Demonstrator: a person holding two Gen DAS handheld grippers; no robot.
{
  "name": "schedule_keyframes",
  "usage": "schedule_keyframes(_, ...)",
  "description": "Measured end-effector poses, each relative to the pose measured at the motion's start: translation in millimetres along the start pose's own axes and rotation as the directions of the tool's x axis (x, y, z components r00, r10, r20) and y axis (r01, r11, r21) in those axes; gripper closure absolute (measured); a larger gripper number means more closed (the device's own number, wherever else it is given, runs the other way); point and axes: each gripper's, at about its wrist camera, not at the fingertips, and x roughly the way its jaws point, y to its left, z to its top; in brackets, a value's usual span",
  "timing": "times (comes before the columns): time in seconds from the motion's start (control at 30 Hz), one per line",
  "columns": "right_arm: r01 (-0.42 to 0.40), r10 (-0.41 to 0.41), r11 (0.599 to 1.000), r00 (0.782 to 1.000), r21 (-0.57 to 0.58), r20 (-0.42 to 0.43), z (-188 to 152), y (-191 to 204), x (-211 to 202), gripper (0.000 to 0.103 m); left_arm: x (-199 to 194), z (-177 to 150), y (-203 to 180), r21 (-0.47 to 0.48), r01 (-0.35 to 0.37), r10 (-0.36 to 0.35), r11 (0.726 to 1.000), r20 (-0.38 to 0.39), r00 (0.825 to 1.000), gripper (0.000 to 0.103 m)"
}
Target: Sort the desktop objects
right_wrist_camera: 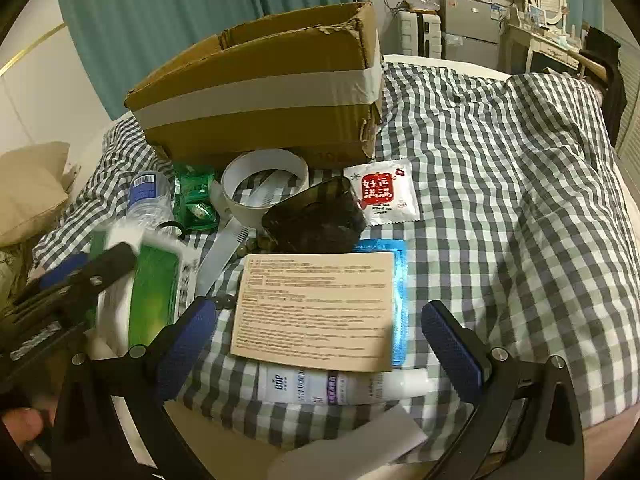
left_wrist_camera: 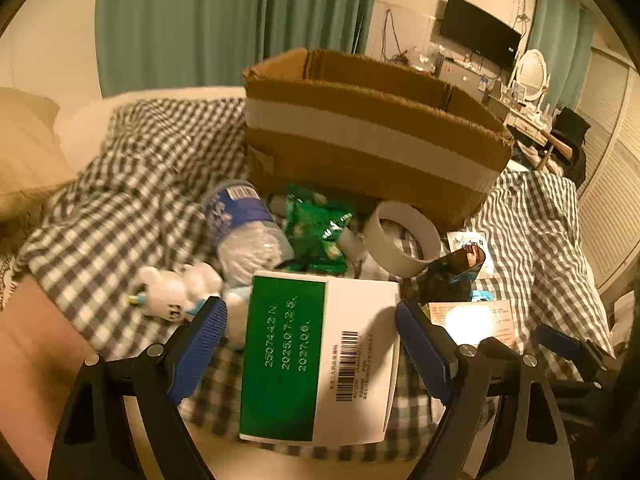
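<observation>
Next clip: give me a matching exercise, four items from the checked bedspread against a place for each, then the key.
1. green-and-white carton
2. brown cardboard box
3. beige printed card
4. white tape roll

A. between the open right claw fingers
B. just in front of the box
C. farthest back, by the curtain
D. between the open left claw fingers

Pairs: 1-D, 2-C, 3-A, 4-B

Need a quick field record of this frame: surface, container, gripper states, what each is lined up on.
surface: checked cloth
container: open cardboard box, behind the clutter
left gripper: open, fingers either side of the green-and-white box; contact unclear
right gripper: open, over the beige printed card
nearby: tape roll, water bottle, green snack packet, white tube
</observation>
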Motion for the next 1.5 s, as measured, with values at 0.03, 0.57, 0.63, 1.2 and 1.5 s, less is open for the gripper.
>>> schedule_keyframes(0.03,-0.007,0.007,1.0,1.0,-0.001,-0.013,-1,2,3,0.001,-1,-1,2,0.001,0.004,-0.004,1.0,0.008,1.0,0.014)
schedule_keyframes(0.57,0.084,-0.086,0.996,0.984,-0.02,-0.153,-9,0,37,0.0,21,-21,-6,0.051,0.103,-0.099,0.993,-0.074,0.992,0.0)
schedule_keyframes(0.63,0.048,-0.038,0.997,0.984,0.054,-0.176,-7,-14,41,0.0,22,-21,-3,0.043,0.107,-0.104,0.993,-0.077,0.992,0.0)
schedule_keyframes(1.2,-0.317,0.344,0.915,0.937,0.249,-0.07,-2,-28,15,0.023,21,-19,7,0.024,0.101,-0.098,0.995,-0.105,0.99,0.0)
schedule_keyframes(1.5,-0.281,0.365,0.884,0.914,0.374,-0.177,-10,-39,55,0.023,17,-21,6,0.02,0.114,-0.11,0.993,-0.131,0.985,0.0)
